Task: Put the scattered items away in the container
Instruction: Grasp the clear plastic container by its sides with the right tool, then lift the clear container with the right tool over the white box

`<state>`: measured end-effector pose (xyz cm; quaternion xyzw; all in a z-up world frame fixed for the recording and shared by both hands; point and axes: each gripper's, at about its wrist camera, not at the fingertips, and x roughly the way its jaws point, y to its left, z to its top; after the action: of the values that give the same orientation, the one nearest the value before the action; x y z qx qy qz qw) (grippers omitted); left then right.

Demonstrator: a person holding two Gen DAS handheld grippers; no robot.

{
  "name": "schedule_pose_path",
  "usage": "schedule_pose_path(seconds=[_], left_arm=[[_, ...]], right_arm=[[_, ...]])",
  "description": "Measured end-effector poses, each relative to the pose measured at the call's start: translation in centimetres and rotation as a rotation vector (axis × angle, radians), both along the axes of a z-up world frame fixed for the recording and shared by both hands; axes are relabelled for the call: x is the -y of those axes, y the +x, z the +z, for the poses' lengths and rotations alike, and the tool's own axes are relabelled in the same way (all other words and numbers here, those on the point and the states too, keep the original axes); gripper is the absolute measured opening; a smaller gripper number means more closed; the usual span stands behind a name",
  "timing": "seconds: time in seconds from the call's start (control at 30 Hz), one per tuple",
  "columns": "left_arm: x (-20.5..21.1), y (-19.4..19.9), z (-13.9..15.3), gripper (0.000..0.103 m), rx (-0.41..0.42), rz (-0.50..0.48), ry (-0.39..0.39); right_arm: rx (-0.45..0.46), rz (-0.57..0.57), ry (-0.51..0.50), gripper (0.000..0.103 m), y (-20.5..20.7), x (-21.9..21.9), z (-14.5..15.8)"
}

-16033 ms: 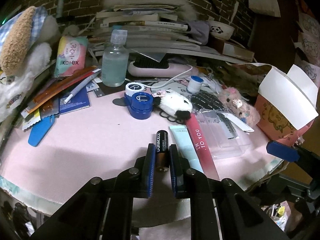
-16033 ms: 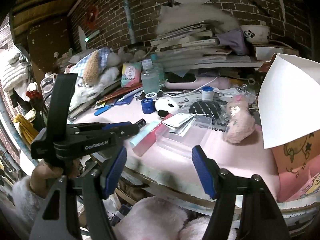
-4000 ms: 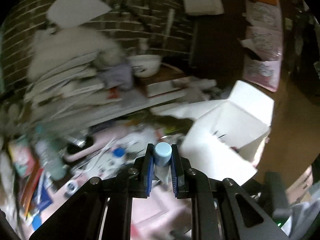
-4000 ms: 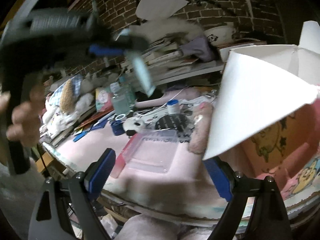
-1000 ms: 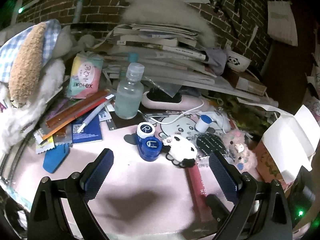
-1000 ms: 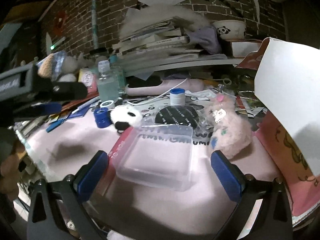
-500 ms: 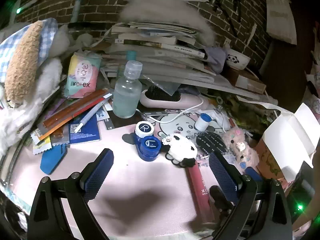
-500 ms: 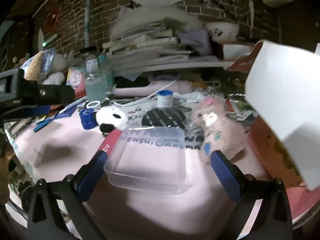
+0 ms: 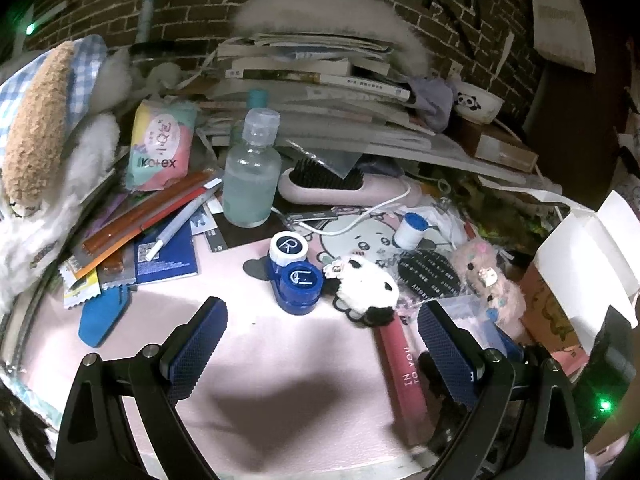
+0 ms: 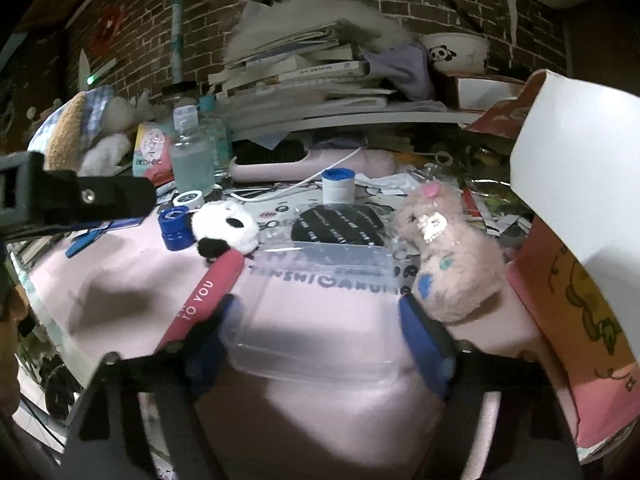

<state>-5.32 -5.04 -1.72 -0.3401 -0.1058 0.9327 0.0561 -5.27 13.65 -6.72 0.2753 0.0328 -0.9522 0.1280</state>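
Straddling a clear tray (image 10: pixel 316 312), the right hand-held gripper (image 10: pixel 320 340) gapes wide; the left hand-held gripper (image 9: pixel 320 344), equally wide, alone sees scattered pens (image 9: pixel 148 208).

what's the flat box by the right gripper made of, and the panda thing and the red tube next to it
Flat box: clear, glossy, seemingly rigid plastic; the pink mat and printed lettering show through it. Panda: fluffy plush with black and white pile. Red tube: smooth, matte-looking, probably plastic, printed "TO YOU"; the material is not certain.
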Motion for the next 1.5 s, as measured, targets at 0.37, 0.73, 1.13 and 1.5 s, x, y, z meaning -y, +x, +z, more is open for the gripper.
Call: schedule_pose_path(seconds=[0.37, 0.73, 1.13, 1.5], left_arm=[[0.7, 0.4, -0.3, 0.096, 0.009, 0.017, 0.012], [2.0, 0.9, -0.4, 0.096, 0.021, 0.063, 0.017], [1.9, 0.8, -0.6, 0.096, 0.028, 0.060, 0.019], [2.1, 0.7, -0.5, 0.096, 0.035, 0.074, 0.009]], right_arm=[[-0.078, 0.012, 0.008, 0.073, 1.6, 0.1, 1.3], [-0.218, 0.059, 0.085, 0.073, 3.2, 1.9, 4.8], [-0.277, 0.083, 0.050, 0.073, 3.9, 1.5, 7.5], [-0.371, 0.182, 0.026, 0.073, 5.4, 3.7, 11.0]])
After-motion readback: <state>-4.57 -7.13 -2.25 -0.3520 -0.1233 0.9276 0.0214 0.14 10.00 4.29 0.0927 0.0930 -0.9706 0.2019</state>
